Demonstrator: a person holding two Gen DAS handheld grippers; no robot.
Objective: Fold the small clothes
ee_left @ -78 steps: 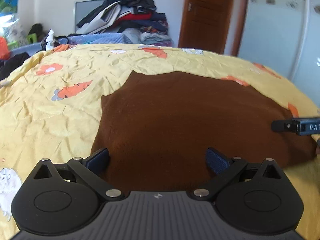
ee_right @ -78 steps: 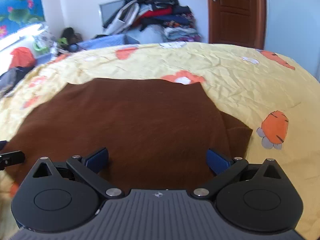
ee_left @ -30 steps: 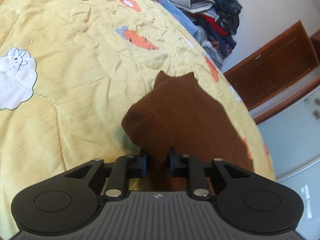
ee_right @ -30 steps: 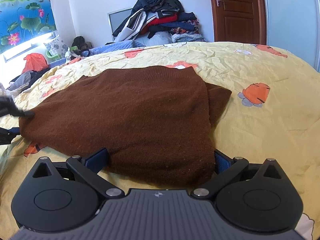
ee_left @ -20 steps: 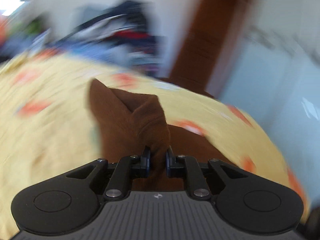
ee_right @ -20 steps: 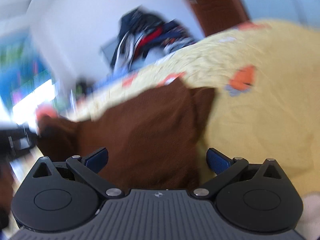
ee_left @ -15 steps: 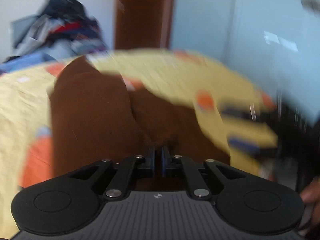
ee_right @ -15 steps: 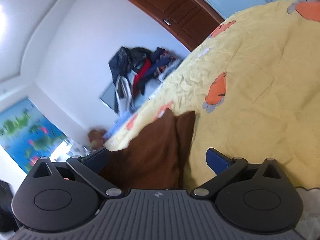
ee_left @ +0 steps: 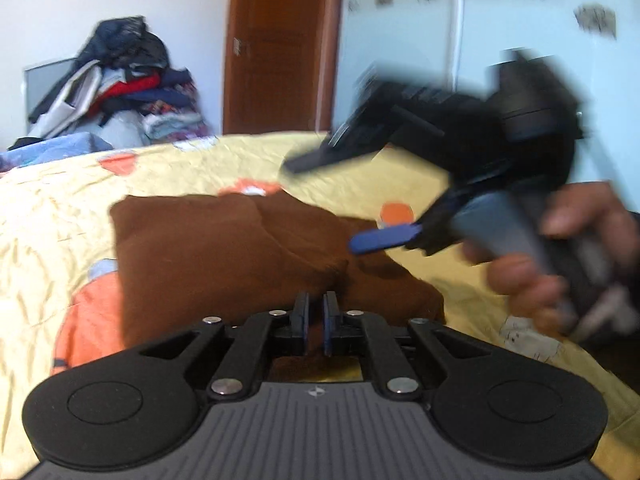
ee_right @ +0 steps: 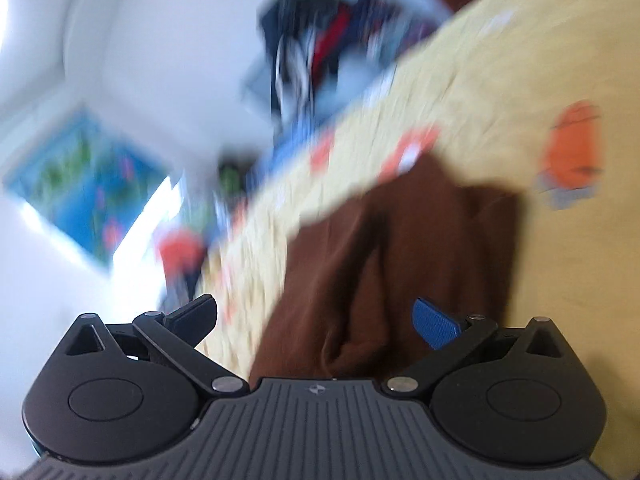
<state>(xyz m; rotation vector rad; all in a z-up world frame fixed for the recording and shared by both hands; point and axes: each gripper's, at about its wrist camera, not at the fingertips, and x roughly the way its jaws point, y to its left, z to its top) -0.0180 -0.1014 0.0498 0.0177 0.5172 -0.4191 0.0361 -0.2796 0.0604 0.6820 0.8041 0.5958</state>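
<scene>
A brown knit garment (ee_left: 200, 248) lies folded over on itself on the yellow carrot-print bed cover (ee_left: 60, 208). My left gripper (ee_left: 316, 316) sits low at its near edge. Its jaws are opening: the pads stand a narrow gap apart, with brown cloth showing in the gap. My right gripper (ee_left: 344, 200), held by a person's hand (ee_left: 560, 248), hovers blurred above the garment's right side with its fingers spread wide. In the tilted, blurred right wrist view, the right gripper (ee_right: 314, 308) is open over the garment (ee_right: 400, 260), with nothing pinched.
A pile of clothes (ee_left: 120, 84) is heaped beyond the far edge of the bed. A brown door (ee_left: 280, 40) and pale wardrobe doors (ee_left: 400, 60) stand behind. A blue picture (ee_right: 80, 184) hangs on the wall to the left.
My left gripper carried the garment's left edge across to the right, folding it over, and its jaws have parted slightly. My right gripper, still open, lifted off the cloth and rolled.
</scene>
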